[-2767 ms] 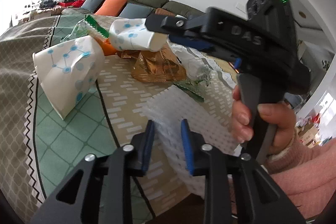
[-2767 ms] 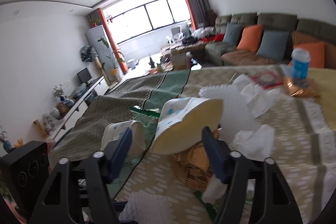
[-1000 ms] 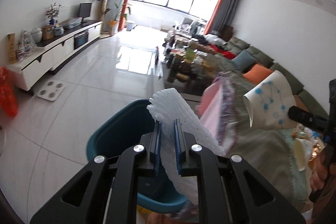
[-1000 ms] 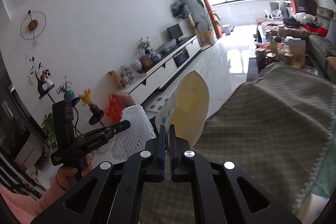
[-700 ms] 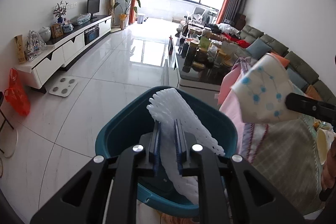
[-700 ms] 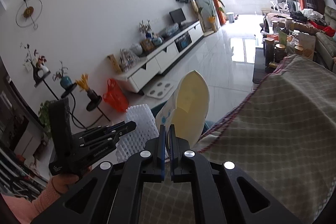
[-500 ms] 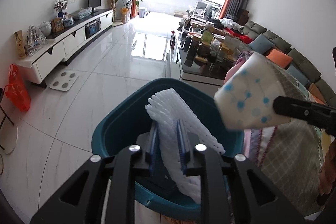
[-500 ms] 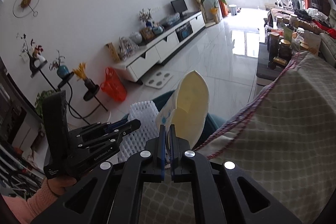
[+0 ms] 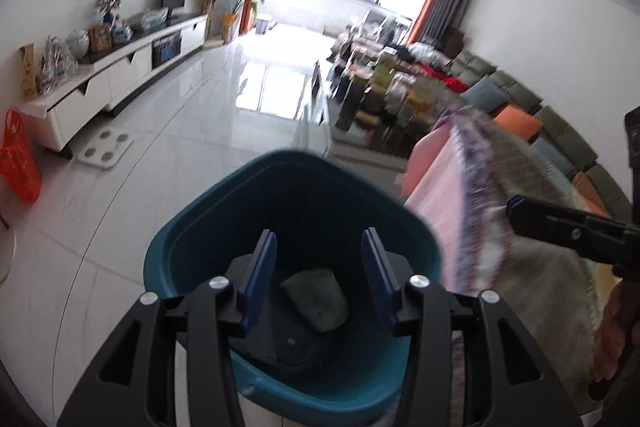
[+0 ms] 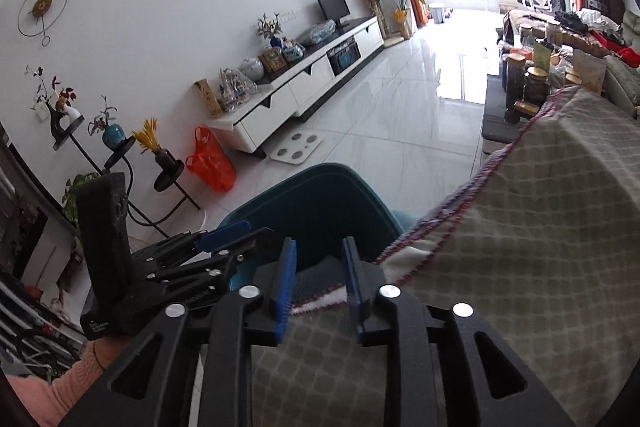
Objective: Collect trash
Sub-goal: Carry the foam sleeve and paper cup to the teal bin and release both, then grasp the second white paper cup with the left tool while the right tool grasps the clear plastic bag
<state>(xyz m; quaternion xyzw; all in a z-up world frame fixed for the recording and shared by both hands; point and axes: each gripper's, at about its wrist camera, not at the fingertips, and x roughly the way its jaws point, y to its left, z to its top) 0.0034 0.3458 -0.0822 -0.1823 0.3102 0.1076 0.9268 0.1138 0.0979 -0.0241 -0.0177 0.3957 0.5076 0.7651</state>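
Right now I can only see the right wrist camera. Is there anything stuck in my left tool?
Observer: No. The left tool hangs over the teal bin, its jaws opening with nothing between them.
Operator: What's inside the bin?
Observer: A grey-green crumpled lump lies at the bottom.
Operator: What's on the sofa?
Observer: An orange cushion.
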